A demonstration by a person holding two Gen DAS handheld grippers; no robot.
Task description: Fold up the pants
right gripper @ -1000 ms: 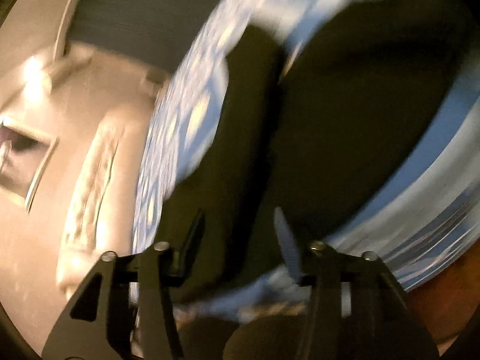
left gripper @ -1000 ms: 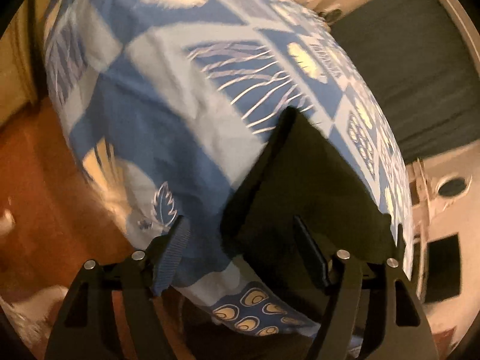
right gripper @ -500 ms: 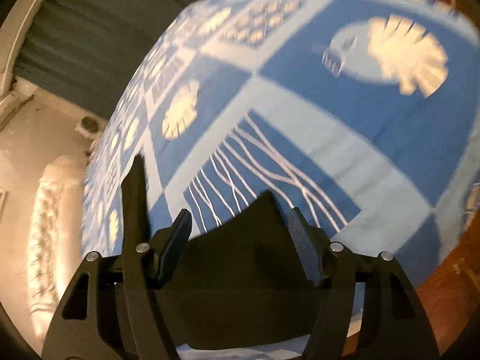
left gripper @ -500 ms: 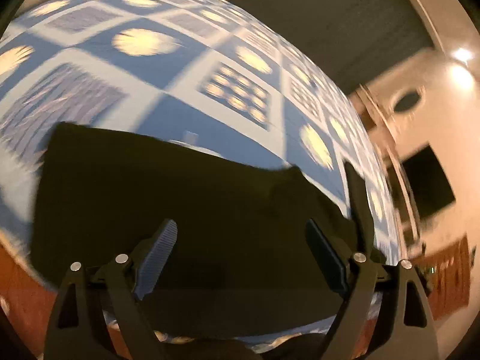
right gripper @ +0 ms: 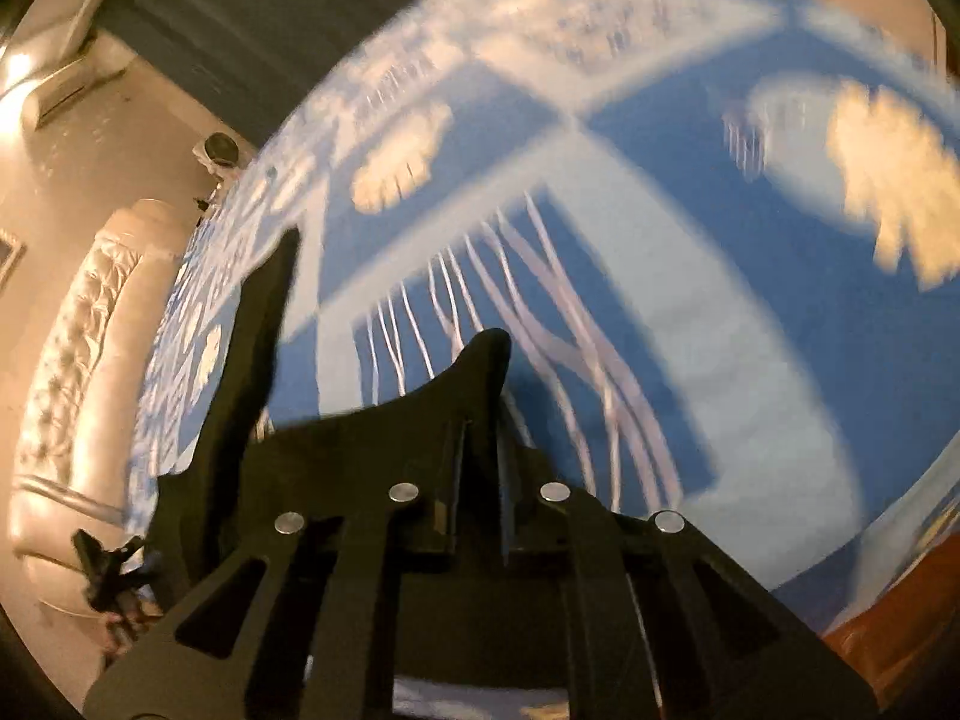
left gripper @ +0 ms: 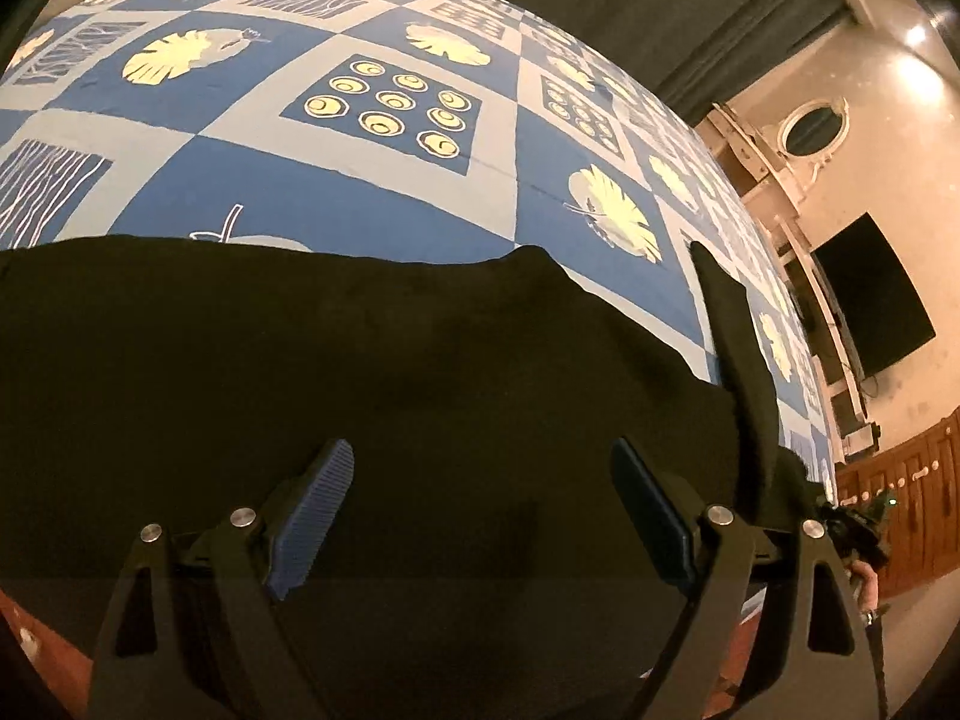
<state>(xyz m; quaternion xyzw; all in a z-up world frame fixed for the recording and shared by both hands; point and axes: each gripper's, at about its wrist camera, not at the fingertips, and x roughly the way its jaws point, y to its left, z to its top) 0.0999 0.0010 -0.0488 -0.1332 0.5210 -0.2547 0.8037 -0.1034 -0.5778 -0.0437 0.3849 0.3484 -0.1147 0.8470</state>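
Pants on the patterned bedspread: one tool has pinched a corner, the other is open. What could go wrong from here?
1. The right tool is shut on only a thin peak of the black pants; it may slip out.
2. The left tool is open above the cloth, so lifting now could skew the fold.
3. A strip could trail.

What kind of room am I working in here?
Most likely a bedroom: the black pants lie on a bed under a blue patterned cover, with a tufted headboard at one end and a dark wall-mounted screen opposite.
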